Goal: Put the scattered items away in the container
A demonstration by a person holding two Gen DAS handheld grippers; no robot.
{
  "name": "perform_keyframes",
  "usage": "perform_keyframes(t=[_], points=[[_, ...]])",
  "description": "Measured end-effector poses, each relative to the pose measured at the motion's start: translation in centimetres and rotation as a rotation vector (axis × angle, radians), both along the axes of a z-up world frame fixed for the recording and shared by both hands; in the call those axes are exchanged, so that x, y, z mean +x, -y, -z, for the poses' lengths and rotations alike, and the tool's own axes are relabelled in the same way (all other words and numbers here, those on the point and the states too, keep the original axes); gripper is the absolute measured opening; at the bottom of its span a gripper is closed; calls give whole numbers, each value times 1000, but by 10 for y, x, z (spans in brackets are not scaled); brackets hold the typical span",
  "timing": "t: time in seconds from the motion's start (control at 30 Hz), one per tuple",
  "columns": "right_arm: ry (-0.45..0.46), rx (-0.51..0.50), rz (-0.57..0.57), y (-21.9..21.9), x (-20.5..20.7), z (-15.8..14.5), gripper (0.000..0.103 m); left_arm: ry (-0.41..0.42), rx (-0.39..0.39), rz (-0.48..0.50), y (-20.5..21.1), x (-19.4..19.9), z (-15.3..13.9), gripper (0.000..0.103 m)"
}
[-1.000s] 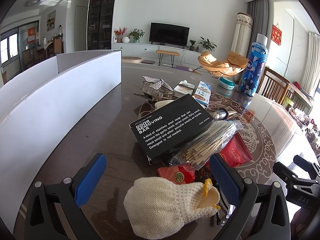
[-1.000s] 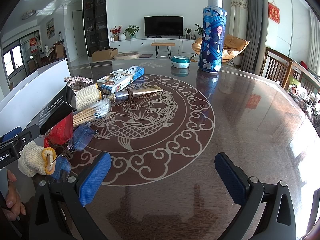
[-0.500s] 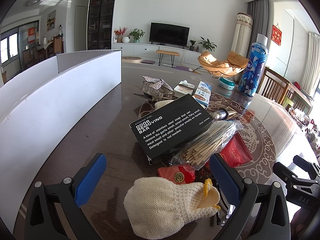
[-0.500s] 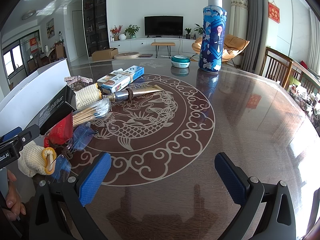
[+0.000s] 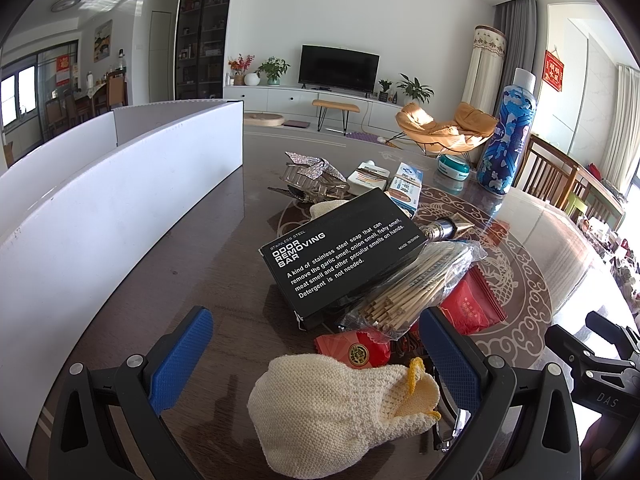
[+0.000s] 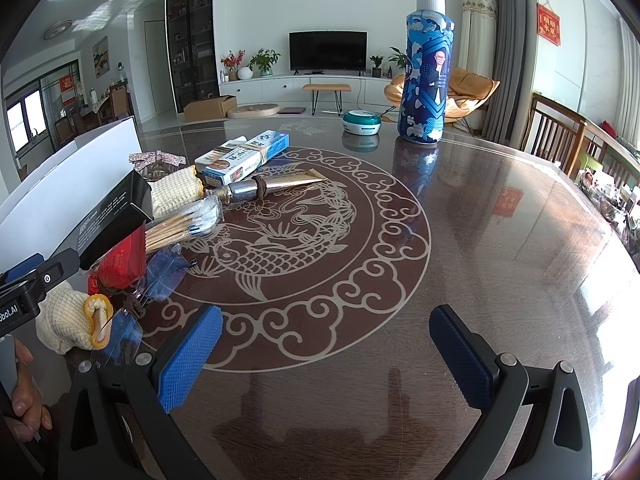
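Observation:
A heap of small items lies on the dark round table [image 6: 500, 240]. Nearest my left gripper [image 5: 316, 350], which stands open, is a cream knitted glove [image 5: 340, 404] lying between its fingers but untouched. Behind it sit a black odor-removing-bar box [image 5: 344, 256], a bag of wooden sticks [image 5: 416, 284], red packets [image 5: 472, 304] and a toothpaste box [image 5: 406, 186]. The white container [image 5: 100, 208] stands along the left. My right gripper [image 6: 326, 352] is open over bare table, right of the heap [image 6: 180, 216].
A tall blue bottle [image 6: 426, 76] and a teal round tin [image 6: 362, 122] stand at the far side of the table. A metallic tube [image 6: 276, 186] lies by the toothpaste box [image 6: 244, 158]. Wooden chairs [image 6: 560, 136] line the right edge. A hand [image 6: 24, 400] holds the left gripper.

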State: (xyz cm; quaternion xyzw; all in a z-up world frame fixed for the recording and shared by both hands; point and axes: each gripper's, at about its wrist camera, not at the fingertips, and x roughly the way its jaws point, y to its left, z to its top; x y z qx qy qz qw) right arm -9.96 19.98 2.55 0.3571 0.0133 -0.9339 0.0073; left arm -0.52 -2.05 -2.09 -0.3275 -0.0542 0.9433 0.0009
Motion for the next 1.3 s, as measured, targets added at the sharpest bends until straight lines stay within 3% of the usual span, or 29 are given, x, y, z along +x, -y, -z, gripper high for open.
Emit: perform_keyframes(t=[0.27,0.43,0.57,0.77,0.93,1.03,1.07,1.17,1.3], points=[[11,-10,-4,-1,-1,1,103,-5,-12,2,-1,3,-1,103],[56,-83,-28,-10,-7,6,103,-4,-174,-16,-4,17,-6,103],[118,-164,-120,-10,-16,13,103,7,-116,-33,9,20,-6,103],[109,-134,-359,40,5,11,103,-18,-153,-65,12,30,-12,103],[111,-52,-497,96,11,14,103,-46,-109,-85,24,37,-21,103],[149,87,-406,108,-8,24,103,-39,-119,-90,25,38,-18,103],[180,91,-361,104,-16,28,103,-37,-119,-88,24,38,-17,103],[228,-36,-258,68,-32,30,103,-41,-108,-64,27,42,-17,103],[236,-19,-220,44,-37,30,103,-26,-109,36,15,33,-17,103]])
